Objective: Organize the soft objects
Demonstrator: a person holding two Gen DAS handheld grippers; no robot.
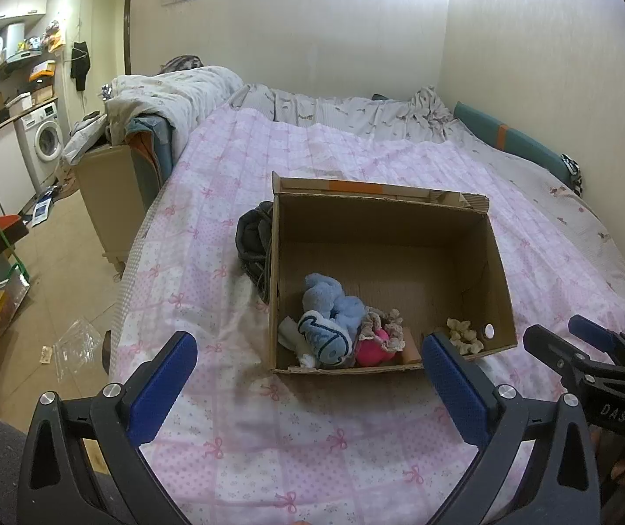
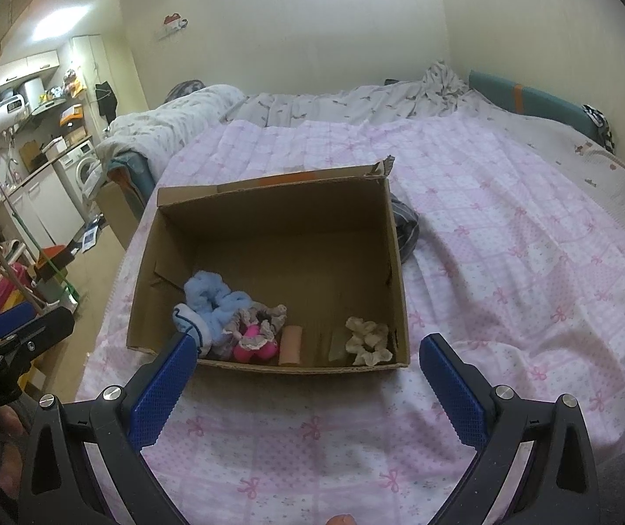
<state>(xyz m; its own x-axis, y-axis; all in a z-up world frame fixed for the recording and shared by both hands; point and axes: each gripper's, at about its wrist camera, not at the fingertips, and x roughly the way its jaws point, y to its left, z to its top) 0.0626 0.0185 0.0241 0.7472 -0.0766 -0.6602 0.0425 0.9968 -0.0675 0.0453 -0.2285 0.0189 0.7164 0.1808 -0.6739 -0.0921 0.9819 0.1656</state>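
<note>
An open cardboard box (image 1: 382, 218) (image 2: 277, 205) stands on the pink bedspread. Along its near wall lie a light blue plush (image 1: 334, 306) (image 2: 216, 302), a white and blue sock (image 1: 325, 341), a pink toy with frills (image 1: 375, 345) (image 2: 255, 341), a tan roll (image 2: 290, 343) and a cream scrunchie (image 1: 463, 334) (image 2: 367, 341). My left gripper (image 1: 308, 345) is open and empty, hovering before the box. My right gripper (image 2: 305, 345) is open and empty, also before the box; it shows at the right edge of the left wrist view (image 1: 574, 337).
A dark bundled garment (image 1: 253, 236) (image 2: 404, 223) lies against the box's side on the bed. A rumpled grey quilt (image 1: 356, 109) covers the far end. A brown cabinet (image 1: 111, 192) stands beside the bed. Kitchen clutter and a washing machine (image 1: 45, 140) are at left.
</note>
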